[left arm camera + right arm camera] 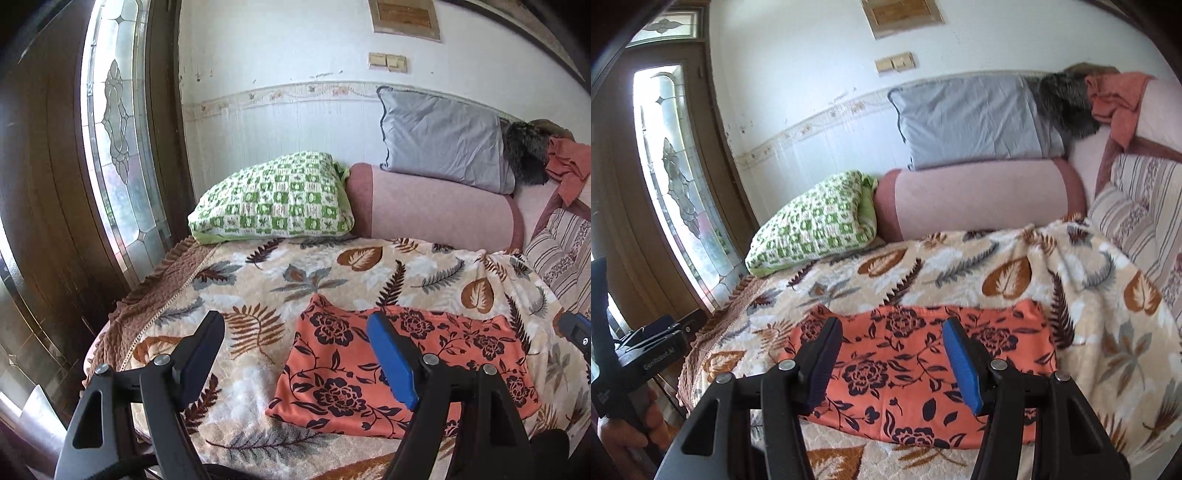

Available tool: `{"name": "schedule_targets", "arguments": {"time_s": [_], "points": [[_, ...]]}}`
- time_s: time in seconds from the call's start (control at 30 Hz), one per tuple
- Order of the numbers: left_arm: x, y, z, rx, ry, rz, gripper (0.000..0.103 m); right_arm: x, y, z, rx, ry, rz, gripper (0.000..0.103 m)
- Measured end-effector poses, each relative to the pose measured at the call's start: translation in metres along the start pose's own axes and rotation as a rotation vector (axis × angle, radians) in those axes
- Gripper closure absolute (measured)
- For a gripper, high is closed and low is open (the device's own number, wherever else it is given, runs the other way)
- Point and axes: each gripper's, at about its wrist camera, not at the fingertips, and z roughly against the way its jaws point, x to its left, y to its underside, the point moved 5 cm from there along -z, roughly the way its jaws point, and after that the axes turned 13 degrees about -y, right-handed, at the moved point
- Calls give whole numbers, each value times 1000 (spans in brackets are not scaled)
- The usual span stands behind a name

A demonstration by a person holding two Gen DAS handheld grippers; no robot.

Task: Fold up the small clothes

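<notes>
An orange cloth with dark flowers [436,354] [905,369] lies folded flat in a rough rectangle on the leaf-patterned blanket [258,280] [960,269]. My left gripper [295,332] hovers above the blanket near the cloth's left edge, jaws wide apart with nothing between them. Over the middle of the cloth my right gripper [892,334] is raised off it, open and holding nothing. The tip of the right gripper shows at the right edge of the left wrist view. A hand [624,432] holds the left gripper's handle at the lower left of the right wrist view.
A green-and-white crocheted pillow [273,195] [812,221], a pink bolster [439,206] [979,192] and a grey pillow [443,136] [971,118] line the wall. A striped cushion [1137,214] sits right. A wooden door with leaded glass [114,129] stands left. The bed edge drops off front left.
</notes>
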Motion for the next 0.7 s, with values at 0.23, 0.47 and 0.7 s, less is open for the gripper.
{"name": "schedule_targets", "arguments": {"time_s": [0.23, 0.47, 0.7], "points": [[-3, -11, 19, -45, 21, -2, 20, 8, -19, 28, -89, 23, 28, 40], [-2, -16, 33, -74, 25, -10, 19, 9, -26, 39, -124, 32, 22, 39], [2, -20, 38, -83, 17, -9, 19, 12, -23, 38, -122, 28, 27, 39]]}}
